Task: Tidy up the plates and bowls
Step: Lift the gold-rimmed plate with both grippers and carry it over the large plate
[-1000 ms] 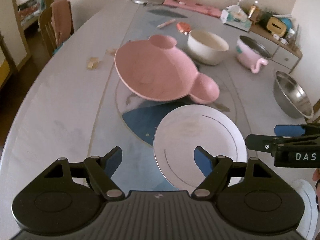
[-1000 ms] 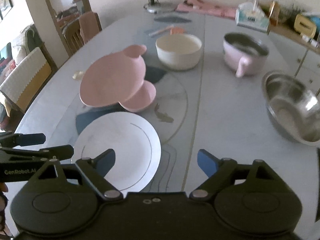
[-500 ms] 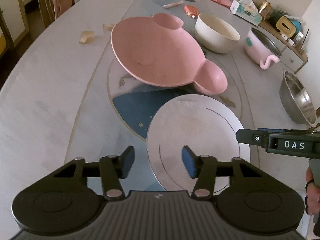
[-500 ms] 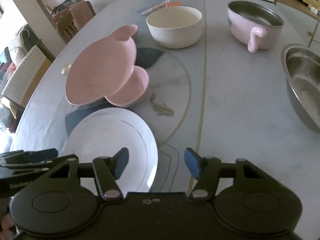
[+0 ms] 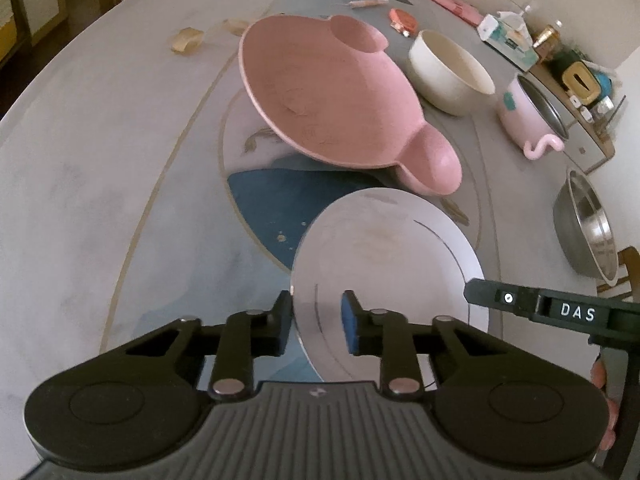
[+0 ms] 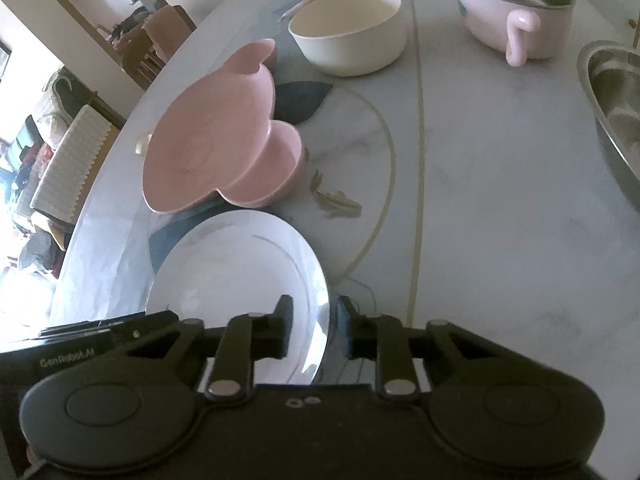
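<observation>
A white plate (image 5: 384, 260) (image 6: 240, 272) lies on the marble table (image 5: 100, 160), nearest of the dishes. My left gripper (image 5: 316, 316) straddles its left rim: one finger outside the edge, the blue pad over the plate's face. My right gripper (image 6: 314, 324) straddles the right rim the same way. Both jaws are closing with the rim between them, and I see no firm press. Behind the plate a pink bear-shaped dish (image 5: 332, 92) (image 6: 212, 140) sits tilted. Farther back stand a cream bowl (image 5: 452, 72) (image 6: 348, 32), a pink pot (image 5: 532, 116) (image 6: 516, 12) and a steel bowl (image 5: 588, 224) (image 6: 616, 96).
A tissue box (image 5: 508, 40) and small clutter line the far right edge. Chairs (image 6: 64, 164) stand beyond the table's left side. A hand (image 5: 600, 372) holds the right gripper at the frame edge. Bare tabletop stretches to the left of the dishes.
Both grippers have sunk toward the white plate and rolled a little. Their jaws went from wide apart to narrow, now on either side of the plate's rim.
</observation>
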Demonstrator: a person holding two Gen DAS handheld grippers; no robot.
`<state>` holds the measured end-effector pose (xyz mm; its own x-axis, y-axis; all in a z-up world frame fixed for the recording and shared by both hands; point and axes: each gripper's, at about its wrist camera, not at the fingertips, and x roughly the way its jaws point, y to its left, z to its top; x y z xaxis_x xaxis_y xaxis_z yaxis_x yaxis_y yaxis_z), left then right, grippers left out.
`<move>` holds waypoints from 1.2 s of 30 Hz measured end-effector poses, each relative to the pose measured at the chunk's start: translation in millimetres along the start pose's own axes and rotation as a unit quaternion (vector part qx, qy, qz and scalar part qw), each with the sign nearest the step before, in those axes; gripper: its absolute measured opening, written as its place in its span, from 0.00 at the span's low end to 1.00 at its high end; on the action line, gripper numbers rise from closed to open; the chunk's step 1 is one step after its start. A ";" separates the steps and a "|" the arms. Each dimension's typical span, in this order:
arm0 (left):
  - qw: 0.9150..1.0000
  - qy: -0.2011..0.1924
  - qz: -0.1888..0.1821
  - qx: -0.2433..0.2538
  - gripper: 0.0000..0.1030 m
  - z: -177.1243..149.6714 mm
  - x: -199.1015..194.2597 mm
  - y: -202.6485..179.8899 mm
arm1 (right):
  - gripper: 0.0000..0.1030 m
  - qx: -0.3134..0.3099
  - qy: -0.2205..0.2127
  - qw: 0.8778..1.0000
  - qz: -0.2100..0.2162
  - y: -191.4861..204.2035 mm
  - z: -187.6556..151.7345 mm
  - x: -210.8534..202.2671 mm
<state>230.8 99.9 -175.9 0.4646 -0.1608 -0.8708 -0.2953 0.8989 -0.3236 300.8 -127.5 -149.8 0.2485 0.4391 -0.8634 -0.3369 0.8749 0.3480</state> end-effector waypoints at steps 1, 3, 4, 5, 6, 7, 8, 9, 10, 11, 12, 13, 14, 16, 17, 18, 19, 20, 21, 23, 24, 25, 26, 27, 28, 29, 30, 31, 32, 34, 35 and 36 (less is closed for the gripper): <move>1.000 0.000 -0.001 -0.005 0.19 0.2 -0.2 1.8 | 0.18 0.003 0.001 1.000 0.002 -0.9 -0.5 0.2; 1.000 0.000 -0.004 -0.011 0.16 0.2 -0.5 5.2 | 0.16 0.008 0.001 1.000 0.004 -2.9 -0.7 0.3; 1.000 0.000 -0.005 -0.012 0.15 -0.1 -0.5 6.1 | 0.15 0.010 0.000 1.000 0.004 -3.6 -0.5 0.8; 1.000 0.000 -0.005 -0.012 0.15 -0.4 -0.6 6.2 | 0.11 0.013 -0.001 1.000 0.005 -4.4 -0.9 0.6; 1.000 0.000 -0.005 -0.011 0.14 -0.8 -0.7 6.1 | 0.09 0.017 -0.001 1.000 0.004 -6.0 -1.5 0.1; 1.000 0.000 -0.005 -0.009 0.14 -1.2 -0.7 5.8 | 0.09 0.022 -0.001 1.000 0.005 -7.9 -2.1 -0.1; 1.000 0.000 -0.005 -0.007 0.13 -1.7 -0.6 5.6 | 0.08 0.026 -0.002 1.000 0.007 -9.4 -2.8 -0.7; 1.000 0.000 -0.005 -0.005 0.13 -2.4 -0.7 5.2 | 0.08 0.029 -0.003 1.000 0.009 -10.4 -4.2 -1.3; 1.000 0.000 -0.006 -0.005 0.13 -2.7 -0.9 5.5 | 0.08 0.027 -0.004 1.000 0.008 -10.3 -5.6 -2.1; 1.000 0.000 -0.006 -0.004 0.13 -3.2 -1.4 5.7 | 0.08 0.025 -0.005 1.000 0.008 -10.1 -6.8 -2.3; 1.000 0.000 -0.006 -0.004 0.13 -3.9 -1.8 5.9 | 0.08 0.028 -0.005 1.000 0.009 -10.9 -8.3 -3.0; 1.000 0.001 -0.007 -0.004 0.13 -4.0 -1.9 5.9 | 0.08 0.031 -0.005 0.999 0.011 -12.0 -9.8 -4.1; 1.000 0.001 -0.007 -0.004 0.13 -5.2 -2.6 5.6 | 0.08 0.034 -0.006 0.999 0.013 -12.8 -10.8 -4.8; 1.000 0.001 -0.008 -0.004 0.12 -7.9 -4.4 5.8 | 0.08 0.038 -0.005 0.999 0.015 -14.0 -13.5 -7.0; 1.000 0.001 -0.009 -0.005 0.12 -9.1 -5.5 5.9 | 0.07 0.038 -0.006 0.999 0.016 -13.8 -14.5 -8.2; 1.000 0.000 -0.009 -0.005 0.12 -10.1 -7.0 6.0 | 0.07 0.037 -0.008 0.999 0.016 -13.4 -15.9 -9.8; 1.000 -0.001 -0.009 -0.005 0.12 -11.2 -8.6 5.6 | 0.07 0.037 -0.009 0.999 0.017 -12.8 -17.3 -11.6; 1.000 -0.002 -0.010 -0.004 0.12 -12.4 -10.7 5.1 | 0.07 0.036 -0.010 0.999 0.018 -12.3 -18.4 -13.0; 1.000 -0.003 -0.010 -0.002 0.12 -13.4 -13.2 4.3 | 0.07 0.036 -0.012 0.999 0.019 -11.8 -20.0 -15.3; 1.000 -0.006 -0.010 0.005 0.12 -15.3 -18.7 1.8 | 0.07 0.036 -0.015 0.999 0.021 -10.4 -22.7 -19.5; 1.000 -0.007 -0.011 0.008 0.12 -16.0 -21.6 0.6 | 0.07 0.037 -0.017 0.999 0.022 -9.8 -24.1 -22.3; 1.000 -0.008 -0.011 0.011 0.12 -17.0 -24.5 -0.8 | 0.07 0.038 -0.017 0.999 0.022 -9.5 -25.4 -25.0; 1.000 -0.010 -0.011 0.015 0.12 -17.9 -28.0 -2.9 | 0.07 0.041 -0.017 0.999 0.023 -9.3 -26.9 -28.4; 1.000 -0.012 -0.013 0.019 0.12 -19.0 -31.8 -5.2 | 0.07 0.044 -0.019 0.999 0.023 -9.3 -28.4 -31.9; 1.000 -0.014 -0.015 0.023 0.12 -20.2 -35.3 -7.0 | 0.07 0.045 -0.022 0.998 0.025 -8.9 -29.9 -35.6; 0.999 -0.016 -0.017 0.025 0.12 -20.8 -38.4 -8.8 | 0.07 0.046 -0.025 0.998 0.024 -8.8 -31.8 -40.3; 0.999 -0.017 -0.021 0.028 0.12 -21.8 -41.7 -11.0 | 0.07 0.049 -0.028 0.998 0.025 -9.5 -33.6 -44.6; 0.999 -0.017 -0.024 0.030 0.12 -22.8 -44.5 -12.8 | 0.07 0.054 -0.031 0.998 0.026 -10.1 -35.7 -49.6; 0.999 -0.017 -0.027 0.032 0.12 -23.9 -47.5 -14.9 | 0.07 0.057 -0.034 0.997 0.025 -10.5 -37.9 -54.8; 0.998 -0.018 -0.033 0.040 0.12 -26.6 -53.6 -20.1 | 0.07 0.064 -0.040 0.997 0.024 -10.5 -41.8 -63.2; 0.998 -0.019 -0.036 0.043 0.12 -28.3 -56.5 -23.0 | 0.07 0.067 -0.043 0.997 0.024 -10.7 -44.6 -69.6; 0.998 -0.019 -0.040 0.046 0.12 -30.2 -59.9 -26.6 | 0.07 0.069 -0.047 0.996 0.023 -11.1 -46.8 -74.4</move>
<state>185.6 73.3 -126.3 0.5157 -0.2193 -0.8282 -0.1782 0.9181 -0.3541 243.6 -179.4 -106.5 0.3219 0.4918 -0.8090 -0.2239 0.8698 0.4397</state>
